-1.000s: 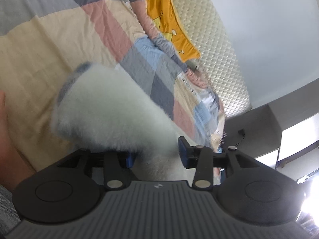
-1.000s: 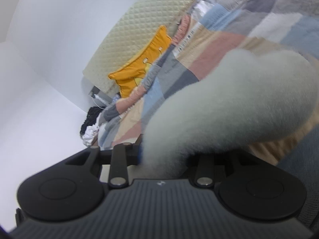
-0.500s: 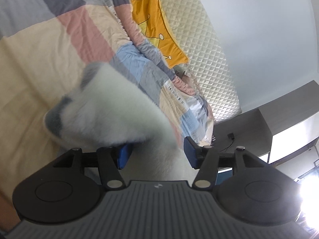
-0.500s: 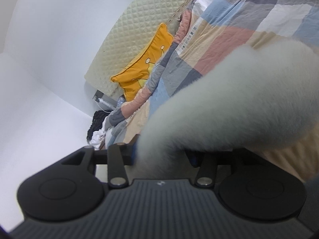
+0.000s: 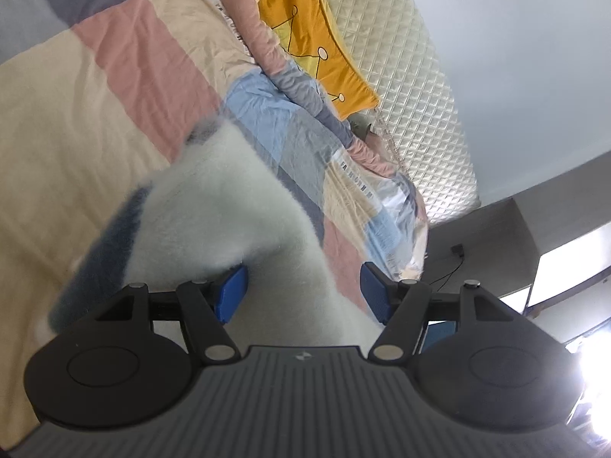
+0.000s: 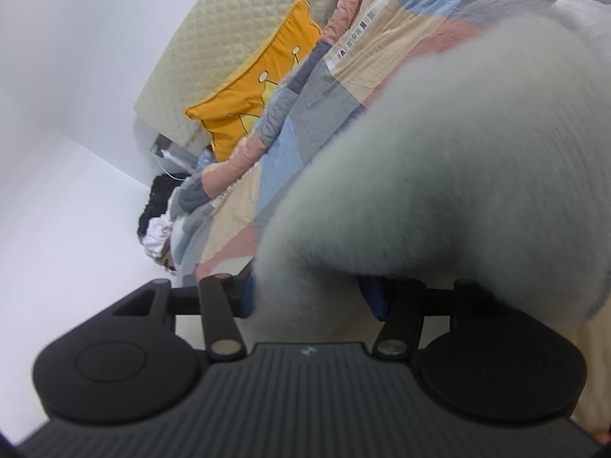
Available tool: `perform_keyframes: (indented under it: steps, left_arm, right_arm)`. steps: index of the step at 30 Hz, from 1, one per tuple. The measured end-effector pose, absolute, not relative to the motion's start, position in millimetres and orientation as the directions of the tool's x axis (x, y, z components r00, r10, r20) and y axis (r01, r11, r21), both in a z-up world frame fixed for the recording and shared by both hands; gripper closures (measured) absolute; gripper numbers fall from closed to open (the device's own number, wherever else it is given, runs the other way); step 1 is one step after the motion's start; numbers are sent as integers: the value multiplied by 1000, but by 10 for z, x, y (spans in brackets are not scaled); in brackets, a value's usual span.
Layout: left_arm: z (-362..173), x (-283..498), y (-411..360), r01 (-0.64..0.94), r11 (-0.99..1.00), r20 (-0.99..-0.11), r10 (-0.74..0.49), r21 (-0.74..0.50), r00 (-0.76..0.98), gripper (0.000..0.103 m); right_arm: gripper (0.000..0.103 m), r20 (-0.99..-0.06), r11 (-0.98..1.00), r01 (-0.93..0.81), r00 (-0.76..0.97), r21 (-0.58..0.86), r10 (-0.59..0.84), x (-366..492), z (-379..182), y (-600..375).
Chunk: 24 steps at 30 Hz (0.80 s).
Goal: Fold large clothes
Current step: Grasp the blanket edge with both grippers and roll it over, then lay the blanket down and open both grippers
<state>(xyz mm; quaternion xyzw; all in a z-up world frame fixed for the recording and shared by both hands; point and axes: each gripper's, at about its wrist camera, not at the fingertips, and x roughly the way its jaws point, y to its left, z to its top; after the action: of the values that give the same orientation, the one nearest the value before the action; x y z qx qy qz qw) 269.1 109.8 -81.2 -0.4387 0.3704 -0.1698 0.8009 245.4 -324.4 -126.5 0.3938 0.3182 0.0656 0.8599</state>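
Left gripper (image 5: pixel 303 290): my jaws have just been opening; they stand spread, blue pads visibly clear of the fabric on the right side at least.
Garment: fluffy pale grey-white fleece garment (image 5: pixel 229 206) with a dark navy edge lies between my left fingers and runs forward over the bed.
Right gripper (image 6: pixel 311 294): I see the jaws parted, having just been opening; the same fleece (image 6: pixel 439 175) bulges between and above the fingers, hiding the pads, so I cannot tell if they press it.
Beyond the fingers: patchwork checked quilt (image 5: pixel 114 76), orange crown-print cushion (image 5: pixel 305 34), cream quilted headboard (image 5: pixel 412 87).
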Motion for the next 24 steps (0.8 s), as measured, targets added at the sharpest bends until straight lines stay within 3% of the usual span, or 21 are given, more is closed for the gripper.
perform_keyframes:
  steps: [10,14,19,24]
  left_arm:
    - [-1385,3276,1013,-83,554,-450,-569,-828,688,33]
    - [-1487,3418,896,-42,630,-479,-543,-775,690,33]
    - [-1365,3381,730,28,728,-500,-497,-685,709,33]
    - [-1056,3121,609,130,758,-452,-507,-639,734,33]
  right_arm:
    - [45,-551,685,180,747,706,372,3019,-1613,-3319]
    - [45,-520,636,185,759,749,392,3106,-1768,-3406]
    - [44,-508,615,186,762,766,402,3165,-1771,-3442]
    - [44,-510,686,133,771,715,382,2969,-1568,-3342]
